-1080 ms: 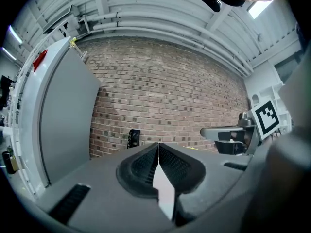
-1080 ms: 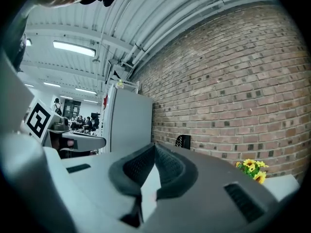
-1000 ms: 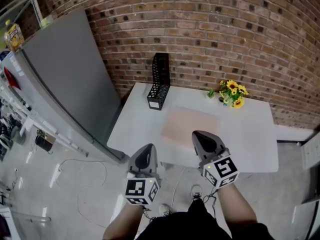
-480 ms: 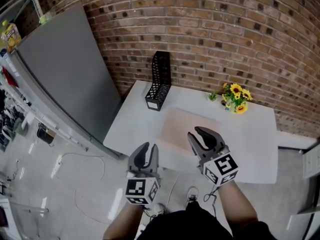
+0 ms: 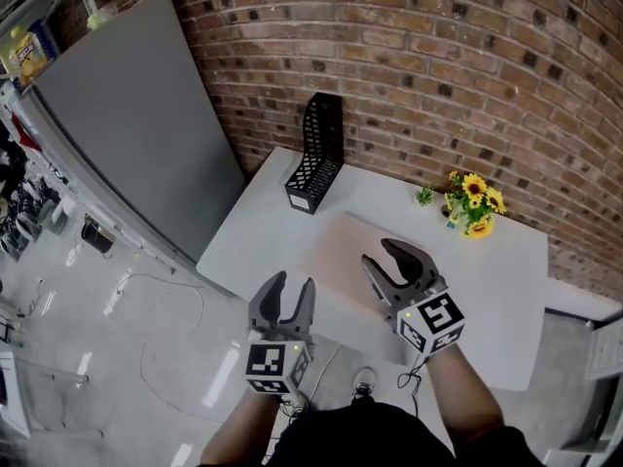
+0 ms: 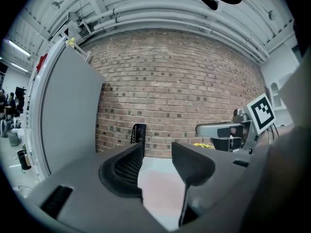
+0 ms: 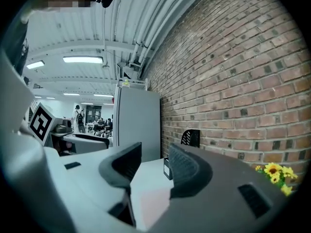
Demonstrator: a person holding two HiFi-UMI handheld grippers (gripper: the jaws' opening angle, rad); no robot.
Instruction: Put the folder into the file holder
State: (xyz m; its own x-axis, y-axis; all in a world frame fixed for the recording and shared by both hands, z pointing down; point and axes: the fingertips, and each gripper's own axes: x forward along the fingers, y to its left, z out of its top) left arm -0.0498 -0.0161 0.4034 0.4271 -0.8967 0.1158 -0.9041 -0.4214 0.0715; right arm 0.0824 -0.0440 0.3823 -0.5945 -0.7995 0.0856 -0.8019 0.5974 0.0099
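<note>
- Approach: left gripper [image 5: 289,292] and right gripper [image 5: 388,259] hover at the table's [image 5: 255,236] near edge, jaws opening, empty.
- Pink folder [image 5: 341,253] lies flat mid-table, file holder [image 5: 317,154] well apart at the back.
- Next, probably: grip the folder's edge.

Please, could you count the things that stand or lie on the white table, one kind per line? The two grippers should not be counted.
File holder, black mesh: 1
Folder, pale pink, lying flat: 1
Bunch of yellow flowers: 1
Small green sprig beside the flowers: 1
Total: 4
</note>
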